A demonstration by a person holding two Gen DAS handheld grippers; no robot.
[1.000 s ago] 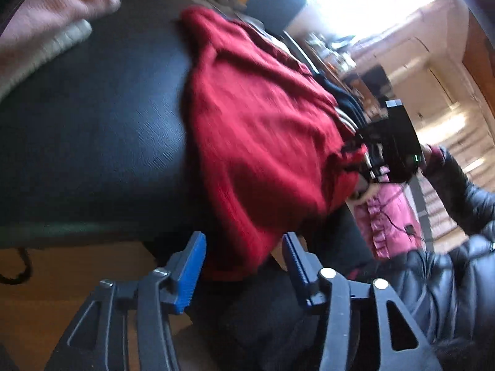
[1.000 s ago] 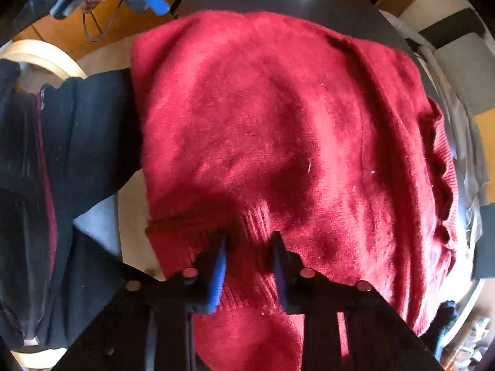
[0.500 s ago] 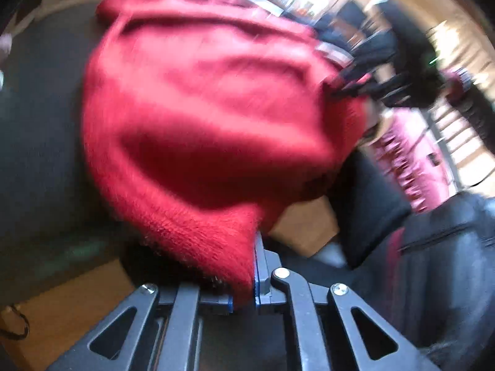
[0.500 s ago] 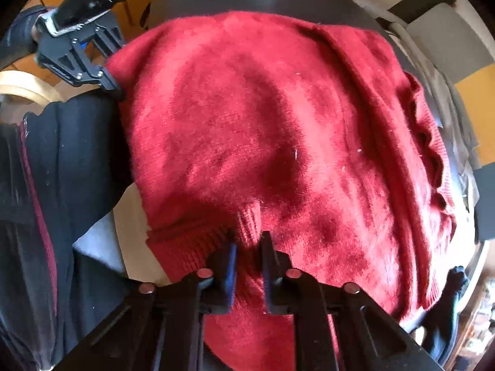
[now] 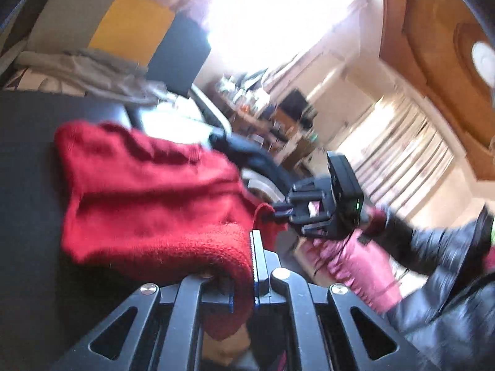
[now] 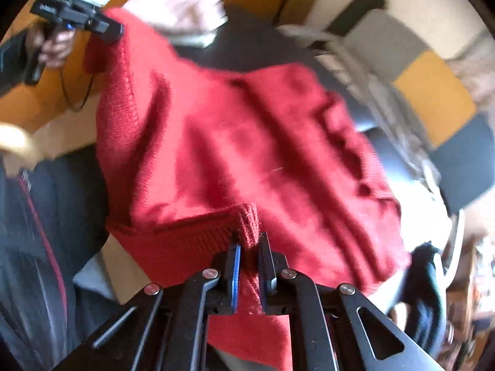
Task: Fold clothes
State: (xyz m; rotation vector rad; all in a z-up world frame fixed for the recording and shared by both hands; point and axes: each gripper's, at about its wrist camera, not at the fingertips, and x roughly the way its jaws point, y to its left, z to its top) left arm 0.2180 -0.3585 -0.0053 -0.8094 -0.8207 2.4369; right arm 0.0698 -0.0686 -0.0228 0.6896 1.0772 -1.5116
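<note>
A red knit sweater [image 6: 247,142] lies partly on the black table [image 6: 263,49], with its near hem lifted off it. My right gripper [image 6: 249,244] is shut on the ribbed hem at one corner. In the same view my left gripper [image 6: 114,32] grips the other hem corner at the upper left. From the left wrist, the sweater [image 5: 148,198] hangs bunched from my left gripper [image 5: 247,262], which is shut on its edge. The right gripper [image 5: 278,211] pinches the cloth just beyond.
Folded pale clothes [image 6: 182,12] sit at the table's far side. A grey, yellow and black seat [image 5: 130,27] with beige garments [image 5: 92,68] draped on it stands behind the table. A person's dark jacket sleeve [image 5: 448,247] and pink cloth [image 5: 355,262] are at the right.
Both grippers closed on the sweater's hem corners and rose, lifting the near edge off the table. The left view tilted up toward the room.
</note>
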